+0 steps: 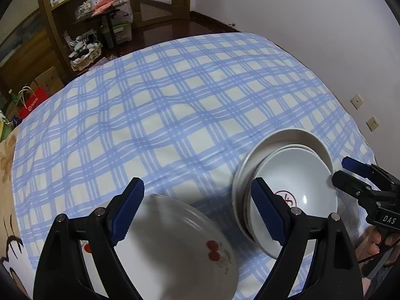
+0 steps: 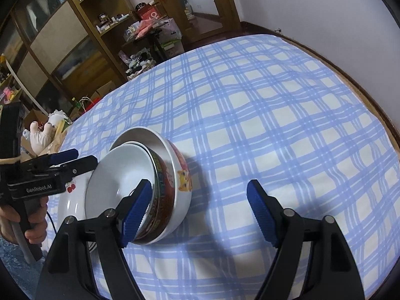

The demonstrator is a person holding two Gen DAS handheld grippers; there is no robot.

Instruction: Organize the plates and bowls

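Observation:
A stack of nested bowls (image 1: 287,182) stands tilted on the blue checked cloth (image 1: 175,112); the outer bowl (image 2: 182,175) is white with a cat picture, a red patterned bowl (image 2: 160,195) sits inside it, and a white bowl (image 2: 117,182) is innermost. A stack of white plates with a cherry print (image 1: 175,245) lies beside the bowls, under my left gripper (image 1: 197,215), which is open above it. My right gripper (image 2: 200,215) is open and empty, its left finger (image 2: 136,208) close to the bowls' near rim. The right gripper also shows in the left wrist view (image 1: 350,172); the left gripper shows in the right wrist view (image 2: 75,160).
The cloth covers a round table (image 2: 370,115) by a white wall (image 1: 300,12). Wooden shelves (image 2: 82,37), boxes, a red bag (image 1: 32,102) and soft toys (image 2: 42,135) stand on the floor beyond the far left edge.

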